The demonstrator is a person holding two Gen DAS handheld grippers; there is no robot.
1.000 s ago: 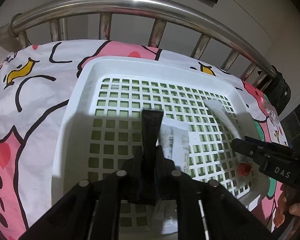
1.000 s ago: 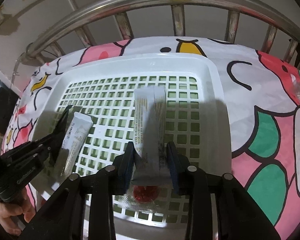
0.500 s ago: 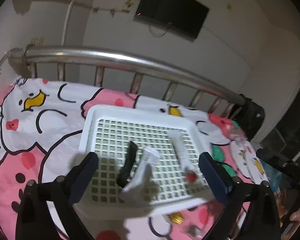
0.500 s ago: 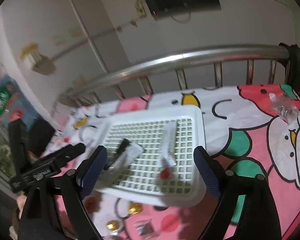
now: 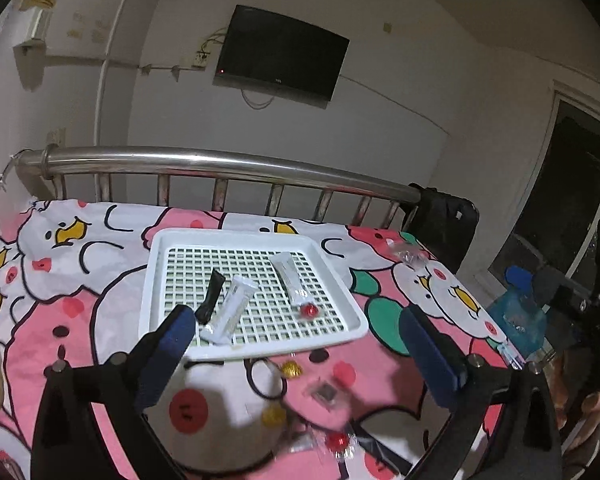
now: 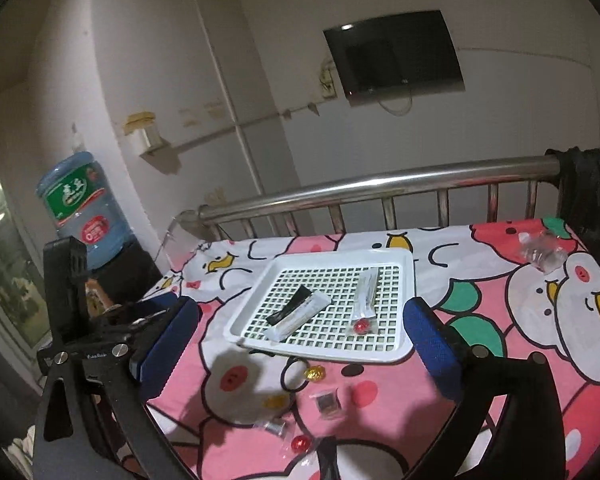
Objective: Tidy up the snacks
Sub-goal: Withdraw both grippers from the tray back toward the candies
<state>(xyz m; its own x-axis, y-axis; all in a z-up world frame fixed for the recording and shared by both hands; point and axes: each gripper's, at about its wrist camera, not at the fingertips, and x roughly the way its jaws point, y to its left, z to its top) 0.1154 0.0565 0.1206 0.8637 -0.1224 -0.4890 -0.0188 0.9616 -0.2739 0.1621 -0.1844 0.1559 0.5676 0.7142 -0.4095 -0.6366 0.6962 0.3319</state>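
Observation:
A white slotted tray (image 5: pixel 256 236) (image 6: pixel 406 304) lies on the cartoon bedsheet. In it lie a black stick pack (image 5: pixel 212 294) (image 6: pixel 290 310), a white stick pack (image 5: pixel 232 310) (image 6: pixel 304 314), a silver stick pack (image 5: pixel 290 278) (image 6: pixel 367 294) and a red candy (image 5: pixel 310 311) (image 6: pixel 362 326). My left gripper (image 5: pixel 296 320) hovers open, above and short of the tray. My right gripper (image 6: pixel 300 312) hovers likewise; its jaws are opening with nothing between them. Loose on the sheet before the tray are gold candies (image 5: pixel 291 369) (image 6: pixel 314 374), a dark square packet (image 5: pixel 326 394) (image 6: pixel 327 402) and a red candy (image 5: pixel 337 442) (image 6: pixel 300 444).
A steel bed rail (image 5: pixel 228 162) (image 6: pixel 380 184) runs behind the tray, with a black bag (image 5: pixel 444 216) hung on its right end. Clear wrappers (image 6: pixel 540 250) lie at the sheet's far right. A water bottle (image 6: pixel 84 208) stands left of the bed.
Both grippers let go of their stick packs in the tray, opened wide, and pulled back and up, so the whole tray and the bed's near side now show.

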